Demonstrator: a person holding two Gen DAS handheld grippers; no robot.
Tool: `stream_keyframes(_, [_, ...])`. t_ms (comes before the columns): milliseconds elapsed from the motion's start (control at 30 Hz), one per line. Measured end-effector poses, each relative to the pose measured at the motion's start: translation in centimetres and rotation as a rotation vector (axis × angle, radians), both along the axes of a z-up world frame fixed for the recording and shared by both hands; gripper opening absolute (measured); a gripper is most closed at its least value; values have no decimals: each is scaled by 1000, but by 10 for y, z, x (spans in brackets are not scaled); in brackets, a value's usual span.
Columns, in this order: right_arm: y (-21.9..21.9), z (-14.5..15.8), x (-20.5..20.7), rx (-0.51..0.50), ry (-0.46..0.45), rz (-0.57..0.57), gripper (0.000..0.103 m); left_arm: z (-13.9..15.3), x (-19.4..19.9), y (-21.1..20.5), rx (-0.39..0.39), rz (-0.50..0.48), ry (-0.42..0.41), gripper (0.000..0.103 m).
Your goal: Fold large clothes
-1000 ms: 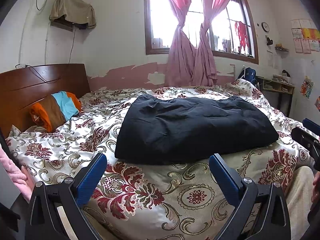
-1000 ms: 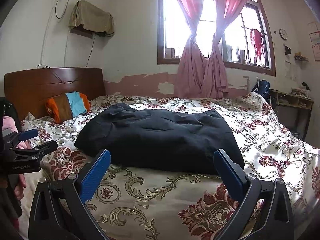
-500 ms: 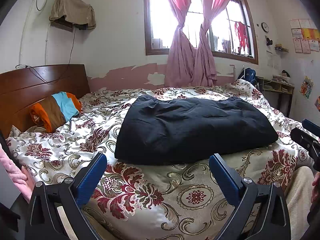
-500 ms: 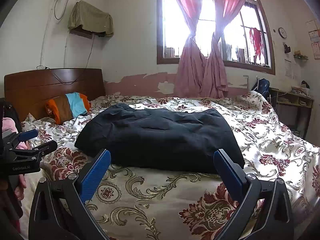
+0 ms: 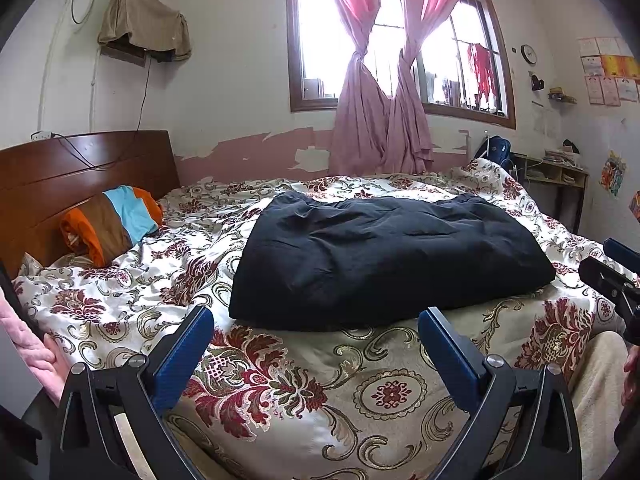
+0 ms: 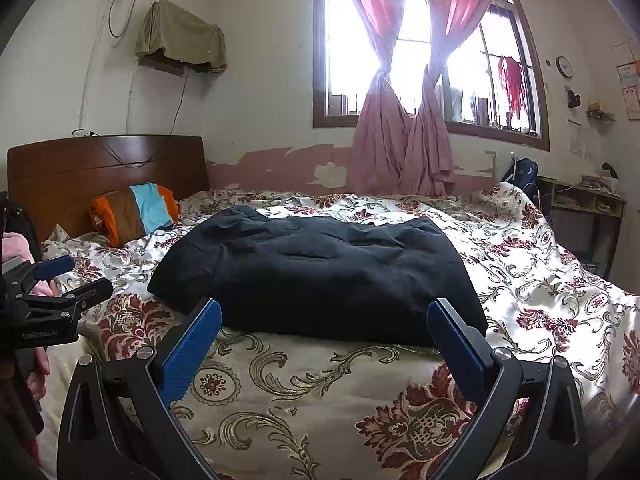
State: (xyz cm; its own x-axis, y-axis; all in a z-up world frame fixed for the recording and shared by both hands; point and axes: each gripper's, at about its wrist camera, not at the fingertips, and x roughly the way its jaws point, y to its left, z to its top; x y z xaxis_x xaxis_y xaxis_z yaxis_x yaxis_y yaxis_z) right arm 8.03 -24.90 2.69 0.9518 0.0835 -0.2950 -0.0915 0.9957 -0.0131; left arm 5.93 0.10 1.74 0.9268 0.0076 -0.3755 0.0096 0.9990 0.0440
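Garment: dark navy, puffy padded piece of clothing (image 5: 384,256), folded into a broad rectangle; from my right wrist camera it reads the same (image 6: 320,276).
Garment position: it lies flat in the middle of the bed, on the cream satin quilt with dark red flowers and gold scrolls (image 5: 304,384), its near edge just beyond both my tools.
Left tool: my left tool (image 5: 316,354) is spread wide, blue-padded fingers (image 5: 182,354) well apart with nothing between them; it hangs over the near edge of the quilt, short of the garment.
Right tool: my right tool (image 6: 326,344) is likewise released, its blue pads (image 6: 194,346) gaping and empty, near the garment's front edge but not touching it as far as I can see.
Cross views: I see the right tool at the right border of the left camera (image 5: 612,276), and the left tool at the left border of the right camera (image 6: 52,300).
Hand: a hand (image 5: 44,364) with a pink sleeve shows at the left border.
Headboard side: an orange, brown and light blue striped pillow (image 5: 112,224) leans against the brown wooden headboard (image 5: 80,172).
Far wall: pink knotted curtains (image 5: 384,80) hang before the bright window.
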Motion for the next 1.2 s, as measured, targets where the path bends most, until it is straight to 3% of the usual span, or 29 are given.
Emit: stream_keyframes(1200, [-2,-1,-3,3,0,3,101,1,-1,-1,0,0,-2,103])
